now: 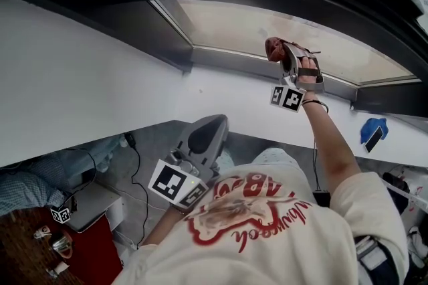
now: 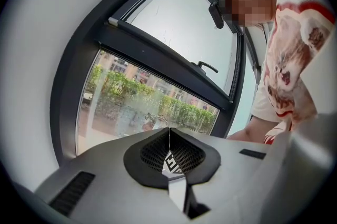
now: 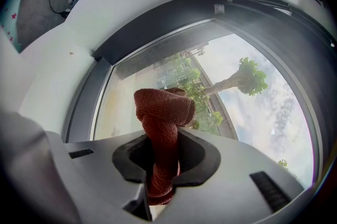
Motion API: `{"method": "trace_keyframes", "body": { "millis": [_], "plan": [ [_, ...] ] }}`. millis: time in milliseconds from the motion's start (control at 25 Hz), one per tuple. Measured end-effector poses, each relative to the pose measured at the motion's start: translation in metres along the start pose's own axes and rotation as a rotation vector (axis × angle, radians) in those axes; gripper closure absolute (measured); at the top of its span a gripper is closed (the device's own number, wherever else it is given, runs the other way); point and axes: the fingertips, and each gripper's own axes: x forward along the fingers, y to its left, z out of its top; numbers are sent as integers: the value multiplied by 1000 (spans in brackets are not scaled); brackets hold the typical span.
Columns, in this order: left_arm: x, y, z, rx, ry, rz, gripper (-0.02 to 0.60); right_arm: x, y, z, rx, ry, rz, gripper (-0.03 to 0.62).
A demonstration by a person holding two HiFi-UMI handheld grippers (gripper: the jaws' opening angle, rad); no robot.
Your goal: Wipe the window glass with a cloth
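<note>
Right gripper view: right gripper (image 3: 159, 162) clamps the cloth (image 3: 162, 115), long axis pointing toward the window glass (image 3: 253, 128); left gripper (image 2: 169, 157) closed, empty.

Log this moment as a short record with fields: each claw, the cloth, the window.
left claw: shut, empty, low beside the person's shirt
right claw: shut on the cloth, up at the window
cloth: dark red, bunched, sticking out past the jaws
window glass: trees and sky behind it
frame: dark
cloth touching glass: cannot tell
</note>
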Motion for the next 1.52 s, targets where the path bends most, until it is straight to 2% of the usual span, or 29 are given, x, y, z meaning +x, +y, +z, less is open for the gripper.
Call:
{"method": "trace_keyframes", "body": {
  "millis": [720, 1520],
  "plan": [
    [-3, 15, -1, 4, 36, 22, 560, 13, 36, -5, 19, 29, 39, 526],
    [-10, 32, -6, 19, 87, 28, 560, 28, 84, -11, 34, 81, 119, 525]
  ]
}}
